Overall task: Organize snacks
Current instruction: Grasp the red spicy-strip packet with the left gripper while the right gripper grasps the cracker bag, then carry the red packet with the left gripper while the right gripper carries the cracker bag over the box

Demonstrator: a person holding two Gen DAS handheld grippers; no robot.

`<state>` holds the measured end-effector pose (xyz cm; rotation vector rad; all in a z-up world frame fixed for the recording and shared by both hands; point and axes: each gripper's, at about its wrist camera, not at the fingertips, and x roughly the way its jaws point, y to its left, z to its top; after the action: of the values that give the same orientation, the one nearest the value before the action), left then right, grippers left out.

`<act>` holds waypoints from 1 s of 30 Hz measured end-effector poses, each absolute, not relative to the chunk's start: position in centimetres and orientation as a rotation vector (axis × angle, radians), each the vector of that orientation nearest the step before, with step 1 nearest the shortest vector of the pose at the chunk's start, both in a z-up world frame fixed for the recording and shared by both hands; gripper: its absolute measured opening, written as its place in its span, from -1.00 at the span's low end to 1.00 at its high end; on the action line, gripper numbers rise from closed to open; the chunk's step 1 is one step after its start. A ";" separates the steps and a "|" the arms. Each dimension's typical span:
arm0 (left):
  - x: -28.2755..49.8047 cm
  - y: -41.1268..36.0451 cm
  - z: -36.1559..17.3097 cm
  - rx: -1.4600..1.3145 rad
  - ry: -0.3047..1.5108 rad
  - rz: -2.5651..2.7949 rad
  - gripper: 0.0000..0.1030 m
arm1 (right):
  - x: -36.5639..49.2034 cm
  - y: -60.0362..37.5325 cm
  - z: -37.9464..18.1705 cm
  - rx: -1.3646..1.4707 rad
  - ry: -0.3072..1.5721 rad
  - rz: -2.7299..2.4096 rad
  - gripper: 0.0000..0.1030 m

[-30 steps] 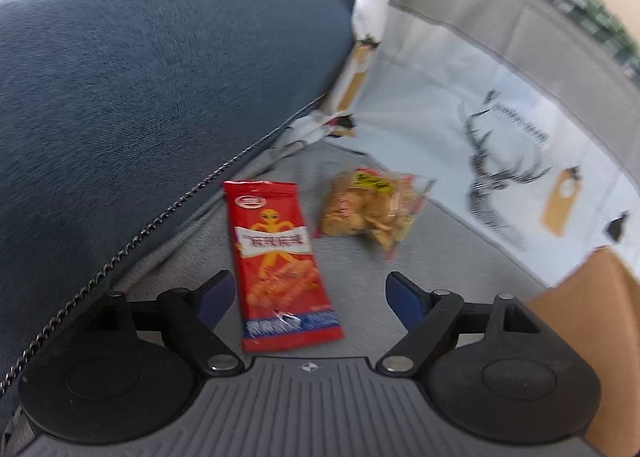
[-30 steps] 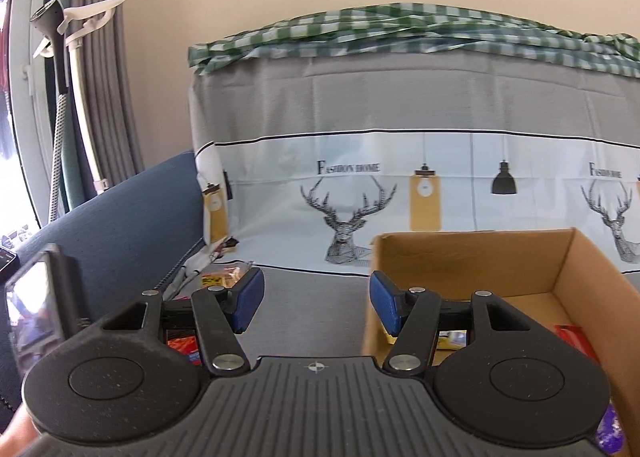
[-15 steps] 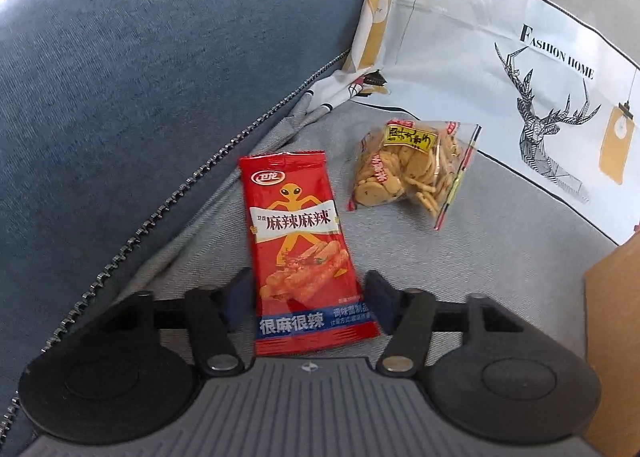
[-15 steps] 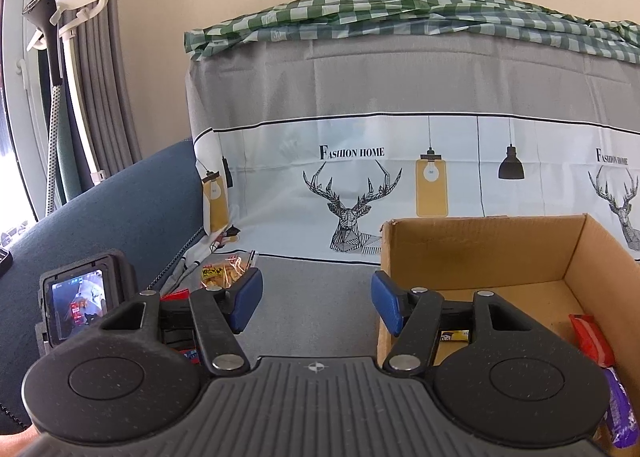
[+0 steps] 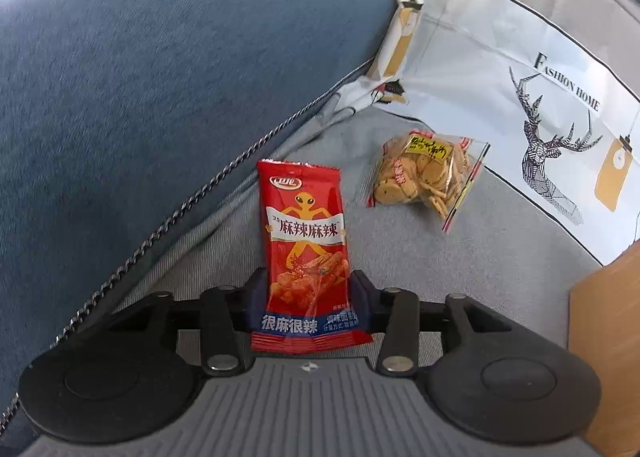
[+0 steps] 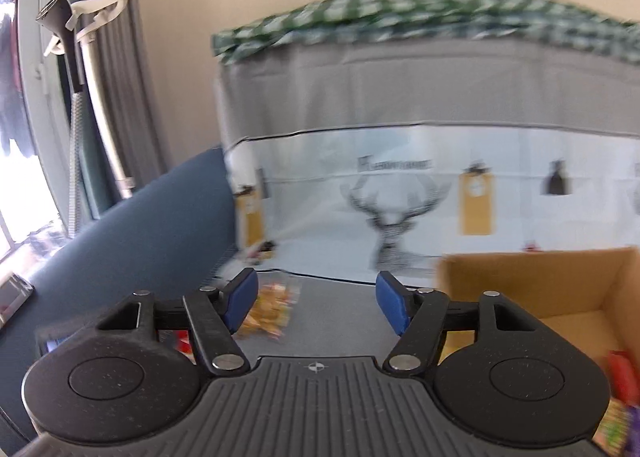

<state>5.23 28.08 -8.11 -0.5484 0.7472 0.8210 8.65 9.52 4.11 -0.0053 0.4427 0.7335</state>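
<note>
In the left wrist view my left gripper (image 5: 308,289) is shut on the lower part of a red spicy snack packet (image 5: 304,241), which stands up between the jaws. A clear bag of small crackers (image 5: 424,177) lies on the grey cover beyond it, to the right. In the blurred right wrist view my right gripper (image 6: 316,303) is open and empty above the grey cover, with the cracker bag (image 6: 272,309) just past its left fingertip. The cardboard box (image 6: 532,277) stands to its right and holds a few snack packets (image 6: 622,377).
A blue sofa cushion (image 5: 140,97) with a zipper rises on the left. A deer-print cloth (image 5: 540,117) hangs behind the seat. The box corner (image 5: 608,337) shows at the right of the left wrist view. A curtain and a window are far left in the right wrist view.
My left gripper moved forward over the red packet and closed on it. My right gripper swung left toward the cracker bag, so the box now sits further right in its view.
</note>
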 end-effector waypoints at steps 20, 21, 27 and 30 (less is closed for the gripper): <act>4.3 31.0 -7.7 -0.644 0.774 0.797 0.33 | 21.0 29.0 -7.0 -0.171 0.875 0.794 0.38; 4.3 30.9 -7.6 -0.642 0.775 0.796 0.33 | 21.2 29.2 -7.1 -0.186 0.861 0.782 0.22; 4.4 30.7 -7.7 -0.614 0.779 0.796 0.37 | 20.2 26.6 -5.6 -0.201 0.772 0.769 0.16; 5.4 30.1 -7.9 -0.579 0.799 0.760 0.54 | 19.1 23.4 -3.3 -0.173 0.727 0.762 0.16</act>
<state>5.40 30.10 -7.92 -0.5793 0.7995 0.7600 19.11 23.40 -3.33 -0.1730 0.7266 0.7617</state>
